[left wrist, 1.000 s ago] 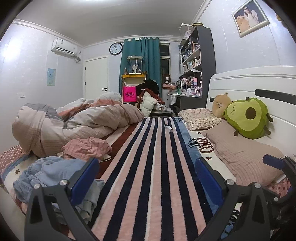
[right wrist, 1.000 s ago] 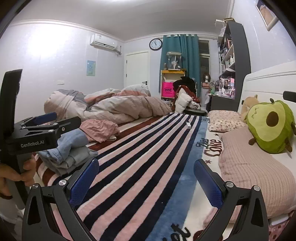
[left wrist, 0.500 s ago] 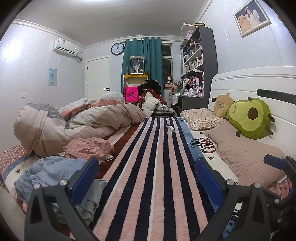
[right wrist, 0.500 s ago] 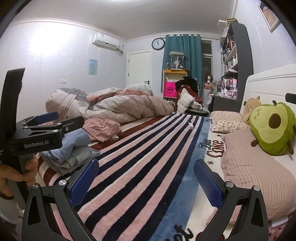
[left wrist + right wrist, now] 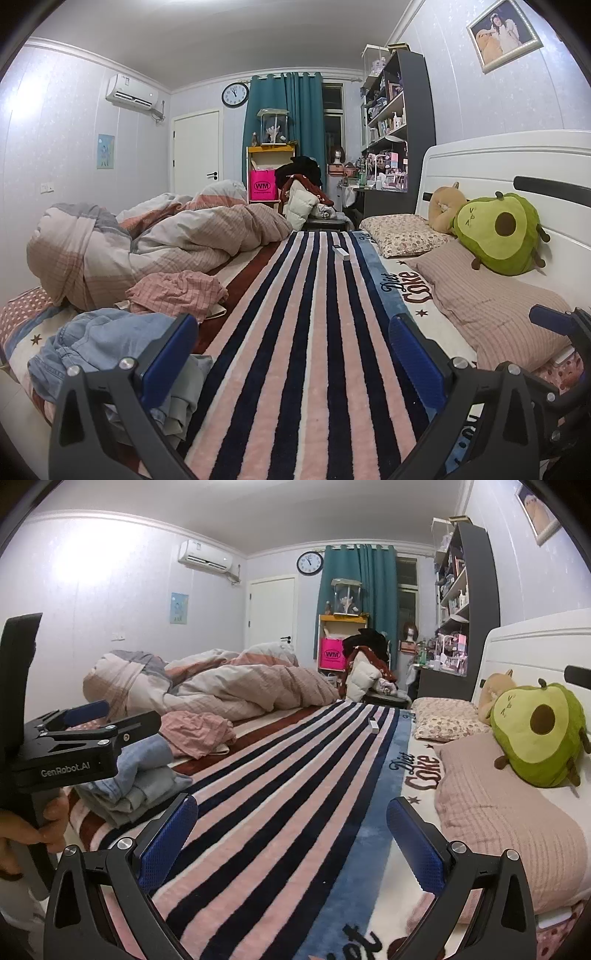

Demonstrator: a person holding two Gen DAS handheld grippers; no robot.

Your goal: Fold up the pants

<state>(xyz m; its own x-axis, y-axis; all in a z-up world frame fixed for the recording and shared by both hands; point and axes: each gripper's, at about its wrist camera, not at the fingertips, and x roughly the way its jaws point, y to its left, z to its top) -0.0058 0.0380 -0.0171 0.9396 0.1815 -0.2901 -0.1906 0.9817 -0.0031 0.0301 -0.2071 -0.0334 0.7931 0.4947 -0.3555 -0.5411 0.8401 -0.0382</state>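
Note:
Crumpled light-blue jeans (image 5: 103, 343) lie in a heap at the bed's near left corner, just left of my left gripper (image 5: 291, 354). That gripper is open and hovers over the striped blanket (image 5: 295, 332) with nothing between its blue pads. In the right wrist view the jeans (image 5: 144, 775) lie partly behind the left gripper (image 5: 122, 714), which a hand (image 5: 40, 827) holds. My right gripper (image 5: 291, 834) is open and empty above the blanket's blue border. One blue fingertip (image 5: 546, 317) of the right gripper shows at the left wrist view's right edge.
A pink checked garment (image 5: 177, 291) and a bunched duvet (image 5: 147, 243) lie beyond the jeans. Pillows (image 5: 487, 306) and an avocado plush (image 5: 498, 232) line the white headboard (image 5: 517, 162) on the right. A small white object (image 5: 340, 253) rests far up the blanket.
Both hand-held grippers sway only slightly. They stay open, and nothing on the bed has moved.

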